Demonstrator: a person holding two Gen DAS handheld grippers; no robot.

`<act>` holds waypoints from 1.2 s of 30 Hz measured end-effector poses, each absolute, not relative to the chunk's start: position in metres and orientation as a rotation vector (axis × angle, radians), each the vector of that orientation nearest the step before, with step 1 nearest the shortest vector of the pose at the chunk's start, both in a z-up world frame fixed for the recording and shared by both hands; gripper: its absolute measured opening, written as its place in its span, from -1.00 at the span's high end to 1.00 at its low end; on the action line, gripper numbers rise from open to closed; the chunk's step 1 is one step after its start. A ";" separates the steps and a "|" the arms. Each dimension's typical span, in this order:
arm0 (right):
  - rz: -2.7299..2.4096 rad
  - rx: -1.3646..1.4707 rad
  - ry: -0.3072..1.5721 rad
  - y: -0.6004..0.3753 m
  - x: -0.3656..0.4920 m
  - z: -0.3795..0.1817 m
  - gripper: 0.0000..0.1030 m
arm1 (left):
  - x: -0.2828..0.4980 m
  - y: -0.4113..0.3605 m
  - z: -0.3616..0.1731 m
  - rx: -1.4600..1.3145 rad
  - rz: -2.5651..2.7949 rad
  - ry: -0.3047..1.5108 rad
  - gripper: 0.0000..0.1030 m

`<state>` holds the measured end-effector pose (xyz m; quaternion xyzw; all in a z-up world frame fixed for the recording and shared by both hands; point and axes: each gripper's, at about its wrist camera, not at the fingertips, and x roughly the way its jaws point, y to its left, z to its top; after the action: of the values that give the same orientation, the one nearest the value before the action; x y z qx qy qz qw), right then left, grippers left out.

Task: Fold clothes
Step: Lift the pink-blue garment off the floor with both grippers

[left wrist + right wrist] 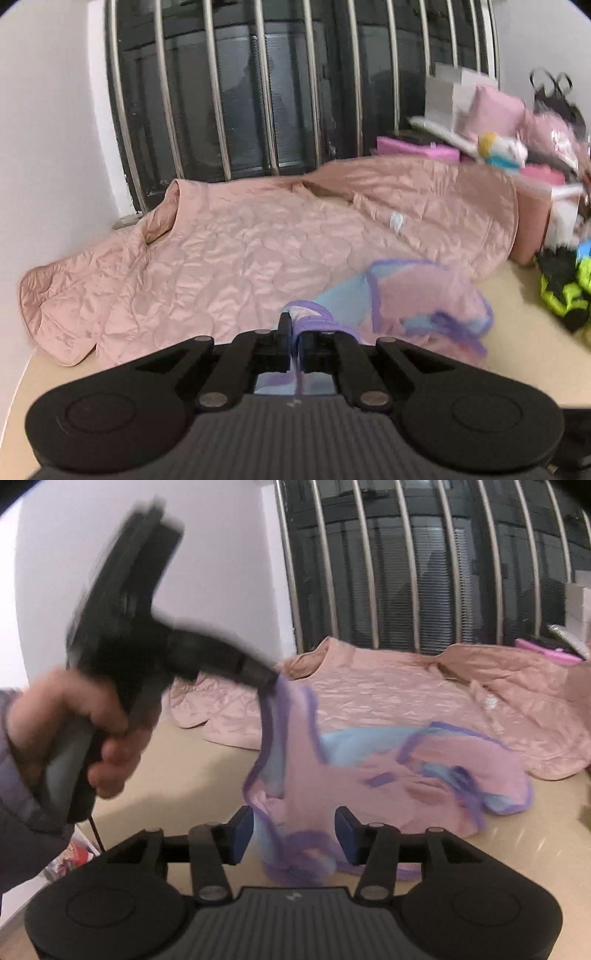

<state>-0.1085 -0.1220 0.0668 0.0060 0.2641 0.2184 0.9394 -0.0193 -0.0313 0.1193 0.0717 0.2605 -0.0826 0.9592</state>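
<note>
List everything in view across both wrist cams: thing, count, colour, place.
small garment: 1, pink and light blue with purple trim, front of the table, one edge lifted
quilted jacket: 1, dusty pink, spread flat behind the small garment
table: 1, beige, under both
window bars: several, pale metal, over dark glass at the back
clutter pile: pink and white items, blurred, far right
neon item: 1, yellow-green and black, right edge
left hand-held gripper: black, shut on the purple trim
right hand-held gripper: black with blue pads, open, cloth between the pads
hand: 1, gripping the left handle
</note>
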 end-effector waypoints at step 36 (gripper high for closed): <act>0.322 -0.347 0.577 -0.051 -0.065 0.037 0.84 | -0.048 0.054 0.101 -0.047 0.017 0.603 0.94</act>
<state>-0.0649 -0.0506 0.0368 -0.1694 0.2819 0.1572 0.9312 -0.0480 0.0540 0.1008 -0.0230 0.2968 0.0086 0.9546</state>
